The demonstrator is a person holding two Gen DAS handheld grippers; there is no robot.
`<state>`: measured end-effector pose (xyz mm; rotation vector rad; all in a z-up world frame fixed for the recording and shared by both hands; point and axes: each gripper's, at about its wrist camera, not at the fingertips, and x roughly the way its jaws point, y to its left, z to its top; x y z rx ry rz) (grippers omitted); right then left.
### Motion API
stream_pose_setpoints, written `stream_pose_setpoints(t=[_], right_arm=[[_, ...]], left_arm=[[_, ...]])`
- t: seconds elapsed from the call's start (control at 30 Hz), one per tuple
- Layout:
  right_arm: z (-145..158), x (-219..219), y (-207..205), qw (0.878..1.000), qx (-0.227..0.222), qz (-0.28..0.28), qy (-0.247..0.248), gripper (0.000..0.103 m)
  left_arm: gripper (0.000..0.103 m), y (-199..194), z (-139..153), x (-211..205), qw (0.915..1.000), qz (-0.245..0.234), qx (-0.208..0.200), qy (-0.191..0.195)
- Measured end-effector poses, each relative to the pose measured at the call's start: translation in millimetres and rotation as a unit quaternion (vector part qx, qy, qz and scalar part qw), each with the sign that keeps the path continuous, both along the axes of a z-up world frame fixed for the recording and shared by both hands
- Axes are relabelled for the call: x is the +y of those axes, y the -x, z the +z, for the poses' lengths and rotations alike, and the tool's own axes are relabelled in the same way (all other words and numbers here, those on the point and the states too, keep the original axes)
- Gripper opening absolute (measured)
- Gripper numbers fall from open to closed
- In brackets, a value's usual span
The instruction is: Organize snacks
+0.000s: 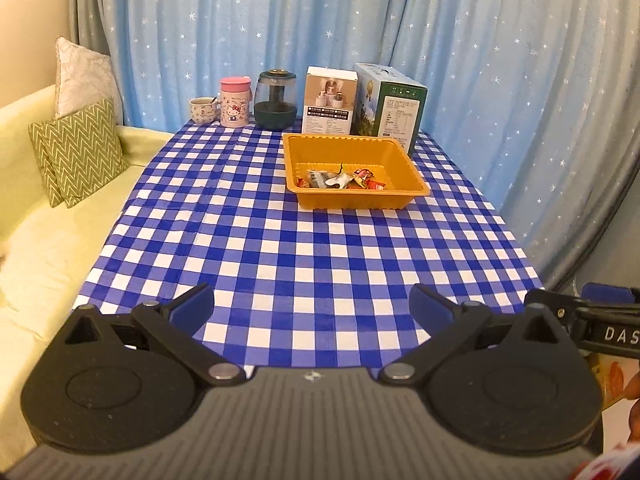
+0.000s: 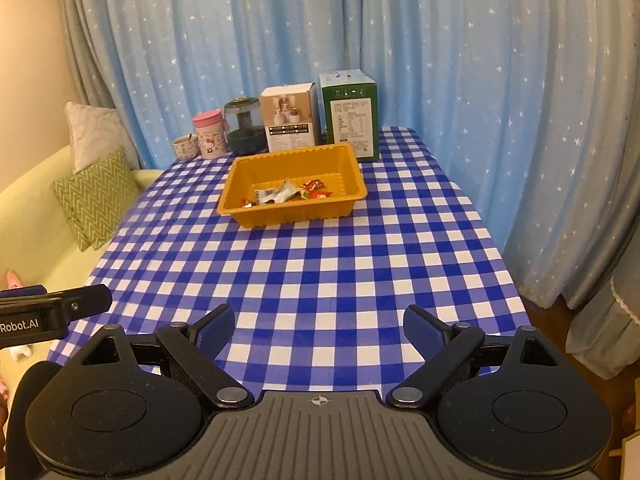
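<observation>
At upper centre of both views, snack packets (image 1: pixel 344 179) gathered inside orange tray (image 1: pixel 416 178) on checked tablecloth (image 1: pixel 280 248), none visible outside, apparently done; at bottom, left gripper (image 1: pixel 312 304) and right gripper (image 2: pixel 318 326) spread, empty.

White letters "DAS" stand on the black body of the right gripper (image 1: pixel 600 320) where it enters the left wrist view. "Robot.AI" stands in white on the left gripper (image 2: pixel 56 312) as seen from the right wrist. The print on the green box (image 2: pixel 352 116) and the white box (image 2: pixel 290 124) is too small to read.
</observation>
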<state>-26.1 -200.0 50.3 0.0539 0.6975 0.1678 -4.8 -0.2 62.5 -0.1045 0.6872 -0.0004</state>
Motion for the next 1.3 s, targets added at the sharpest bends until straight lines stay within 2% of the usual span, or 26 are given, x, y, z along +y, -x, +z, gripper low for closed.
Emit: stream_pose_setpoints(t=[0.47,1.3], right_arm=[[11.1,12.5,36.1,1.000,-0.016,0.020,-0.012,0.091],[19.2,21.0,48.9,0.999,-0.033,0.033,-0.001,0.091]], left_arm=[[0.103,36.4,4.2,2.5,0.9999,-0.005,-0.009,-0.010],[0.103,44.6,12.1,6.3,0.9997,-0.003,-0.023,-0.004]])
